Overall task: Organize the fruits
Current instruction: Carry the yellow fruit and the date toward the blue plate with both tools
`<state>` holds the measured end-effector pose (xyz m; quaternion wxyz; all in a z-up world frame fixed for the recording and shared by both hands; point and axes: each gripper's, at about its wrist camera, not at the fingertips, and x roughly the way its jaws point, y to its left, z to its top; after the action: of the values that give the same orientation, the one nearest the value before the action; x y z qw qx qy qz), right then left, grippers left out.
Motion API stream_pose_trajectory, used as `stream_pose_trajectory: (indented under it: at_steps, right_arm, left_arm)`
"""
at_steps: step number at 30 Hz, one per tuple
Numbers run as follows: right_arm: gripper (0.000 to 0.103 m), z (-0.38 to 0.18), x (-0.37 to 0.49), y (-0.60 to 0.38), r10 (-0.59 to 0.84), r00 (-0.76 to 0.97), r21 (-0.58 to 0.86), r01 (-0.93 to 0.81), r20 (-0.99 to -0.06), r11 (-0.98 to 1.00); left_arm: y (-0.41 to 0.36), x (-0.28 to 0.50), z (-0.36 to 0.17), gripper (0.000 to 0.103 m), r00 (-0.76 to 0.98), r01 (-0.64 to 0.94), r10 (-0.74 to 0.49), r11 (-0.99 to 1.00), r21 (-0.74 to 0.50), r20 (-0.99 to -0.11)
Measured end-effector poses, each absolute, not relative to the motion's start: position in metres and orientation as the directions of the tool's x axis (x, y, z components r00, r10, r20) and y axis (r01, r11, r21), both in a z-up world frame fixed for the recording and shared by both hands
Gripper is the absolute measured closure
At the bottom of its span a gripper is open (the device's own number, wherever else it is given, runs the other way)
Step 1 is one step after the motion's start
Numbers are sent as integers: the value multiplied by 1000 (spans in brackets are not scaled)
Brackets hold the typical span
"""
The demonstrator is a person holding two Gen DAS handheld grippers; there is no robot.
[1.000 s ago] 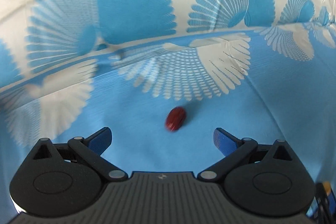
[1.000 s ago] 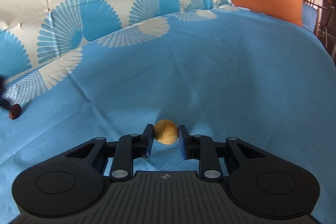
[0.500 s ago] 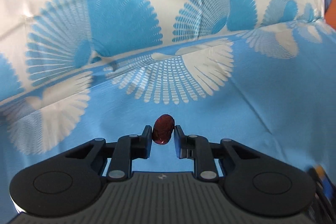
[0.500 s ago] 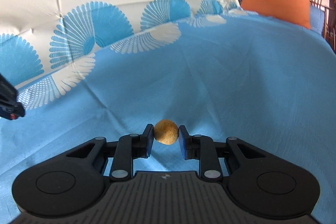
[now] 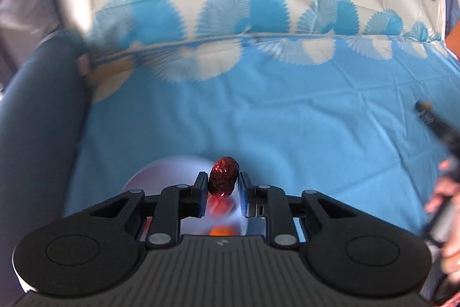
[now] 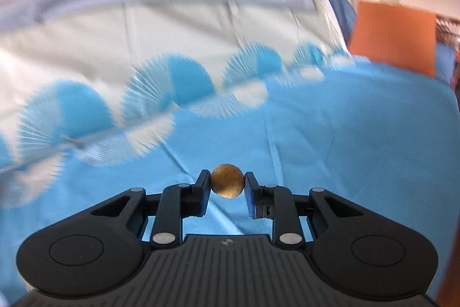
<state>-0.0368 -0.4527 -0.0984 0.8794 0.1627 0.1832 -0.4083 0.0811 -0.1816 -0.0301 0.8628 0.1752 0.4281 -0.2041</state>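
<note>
My left gripper (image 5: pixel 222 182) is shut on a wrinkled dark red date (image 5: pixel 224 176) and holds it above a pale plate (image 5: pixel 161 171) on the blue cloth. The plate is blurred; red and orange fruit (image 5: pixel 221 230) show on it behind the fingers. My right gripper (image 6: pixel 227 183) is shut on a small round tan fruit (image 6: pixel 227 181), held above the blue cloth. The other gripper and the hand holding it (image 5: pixel 440 134) show at the right edge of the left wrist view.
The blue cloth with white fan patterns (image 5: pixel 287 120) covers a sofa seat and rises up the backrest (image 6: pixel 172 42). A dark blue armrest (image 5: pixel 37 111) stands at the left. An orange cushion (image 6: pixel 394 36) leans at the far right.
My left gripper closed on the date, lifted it off the cloth and carried it back over the plate. My right gripper rose with the tan fruit still held.
</note>
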Motion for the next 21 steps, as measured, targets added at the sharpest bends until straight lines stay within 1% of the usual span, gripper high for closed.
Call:
stream_pose_trajectory:
  at_steps: [2, 4, 7, 11, 15, 21]
  right_arm:
    - [77, -72, -66, -423, -620, 657, 115, 720, -428, 684]
    - [77, -51, -94, -394, -556, 711, 114, 654, -430, 748]
    - [77, -26, -129, -350, -433, 775, 122, 538, -460, 834]
    - [77, -2, -166, -295, -249, 821, 181, 388, -514, 904]
    - [77, 16, -193, -242, -124, 840, 215, 274, -529, 937]
    - [77, 34, -218, -181, -64, 857, 121, 145, -511, 982]
  left_arm:
    - [-153, 59, -17, 79, 549, 478, -187, 870, 123, -815]
    - [-130, 37, -6, 79, 547, 463, -169, 877, 127, -820]
    - [-101, 1, 8, 79, 573, 448, -160, 882, 144, -804]
    - [-70, -47, 25, 79, 605, 434, -171, 890, 142, -778]
    - [-47, -84, 35, 79, 626, 420, -195, 900, 116, -755]
    - [-27, -122, 44, 79, 665, 398, -205, 911, 109, -718]
